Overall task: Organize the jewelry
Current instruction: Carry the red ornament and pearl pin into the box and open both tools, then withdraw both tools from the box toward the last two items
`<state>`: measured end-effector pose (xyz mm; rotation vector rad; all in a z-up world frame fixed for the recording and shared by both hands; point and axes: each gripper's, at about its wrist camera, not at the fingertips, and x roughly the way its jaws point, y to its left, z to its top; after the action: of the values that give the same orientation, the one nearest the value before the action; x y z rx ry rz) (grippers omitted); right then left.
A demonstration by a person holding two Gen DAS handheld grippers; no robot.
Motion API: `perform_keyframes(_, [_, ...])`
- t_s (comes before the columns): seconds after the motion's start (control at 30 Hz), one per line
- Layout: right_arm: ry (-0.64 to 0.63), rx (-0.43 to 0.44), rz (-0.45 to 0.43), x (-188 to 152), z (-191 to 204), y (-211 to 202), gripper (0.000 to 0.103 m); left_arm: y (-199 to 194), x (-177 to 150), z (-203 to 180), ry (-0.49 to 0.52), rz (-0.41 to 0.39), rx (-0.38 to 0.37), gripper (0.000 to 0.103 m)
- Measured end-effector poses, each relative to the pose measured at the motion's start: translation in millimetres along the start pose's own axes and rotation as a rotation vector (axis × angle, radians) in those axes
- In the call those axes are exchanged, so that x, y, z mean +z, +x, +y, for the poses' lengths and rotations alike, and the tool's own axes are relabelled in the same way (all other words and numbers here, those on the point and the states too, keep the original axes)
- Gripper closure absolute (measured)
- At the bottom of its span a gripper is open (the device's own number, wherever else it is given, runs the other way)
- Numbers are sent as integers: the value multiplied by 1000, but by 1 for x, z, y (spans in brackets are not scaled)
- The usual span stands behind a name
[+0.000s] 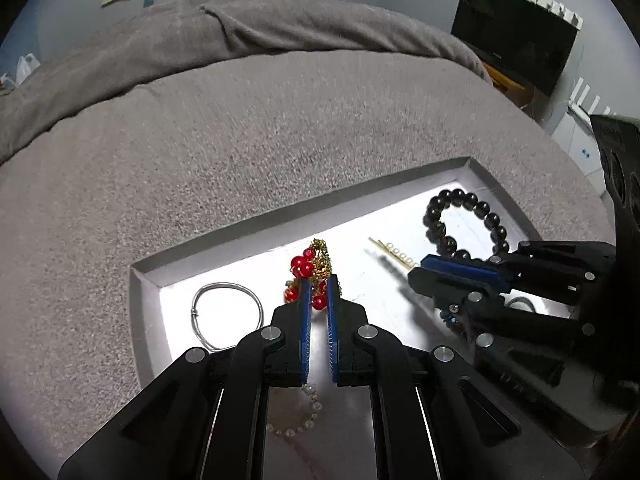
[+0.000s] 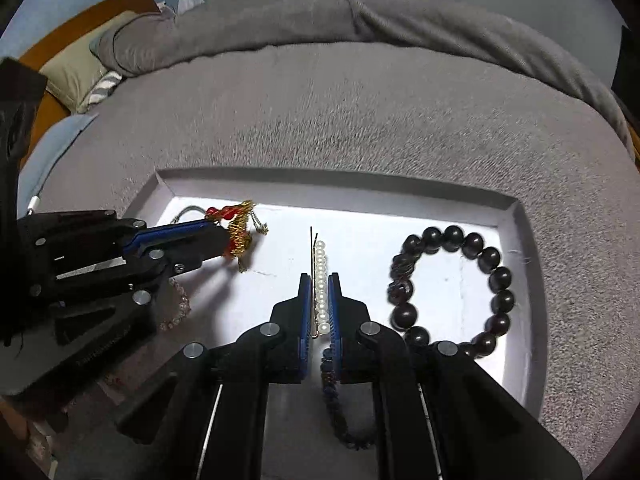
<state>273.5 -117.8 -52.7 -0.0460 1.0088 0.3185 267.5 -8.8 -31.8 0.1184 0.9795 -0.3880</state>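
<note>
A shallow white tray [image 2: 524, 240] is seen lying on a grey bedcover [image 2: 360, 112], with the jewelry spread across its floor. At the far left a thin silver bangle [image 1: 226, 312] is laid flat, apart from the other pieces. Next to it a red-beaded gold ornament [image 1: 310, 266] is found, and the left gripper [image 1: 319, 284] is poised over it with its blue pads drawn nearly together; nothing is gripped, the beads being seen beyond and between the tips. A clear bead bracelet [image 1: 308, 412] is partly hidden beneath that gripper. Toward the middle a pearl hairpin [image 2: 321, 280] is laid lengthwise, and the right gripper [image 2: 319, 284] is held above it, its jaws likewise almost closed and empty. A small dark bead string [image 2: 334, 396] is glimpsed under it. At the right a black bead bracelet [image 2: 452, 292] is rested flat inside the tray.
</note>
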Motion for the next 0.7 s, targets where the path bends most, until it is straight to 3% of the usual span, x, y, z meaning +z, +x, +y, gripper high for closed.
perform_keyframes(0.33, [12, -4, -6, -1, 0, 4, 93, 6, -6, -4, 3, 22, -4, 93])
perform_keyframes(0.4, [15, 0, -8, -2, -1, 1, 92, 4, -7, -5, -3, 15, -10, 81])
perform_keyframes(0.47, [20, -3, -21, -2, -4, -4, 80, -1, -7, -4, -3, -8, 1, 72])
perform_keyframes(0.63, [58, 6, -64, -11, -17, -27, 70, -22, -14, 2, -36, -44, 4, 69])
perform_keyframes(0.7, [68, 2, -86, -17, -22, -39, 63, -32, -19, 4, -44, -62, 11, 60])
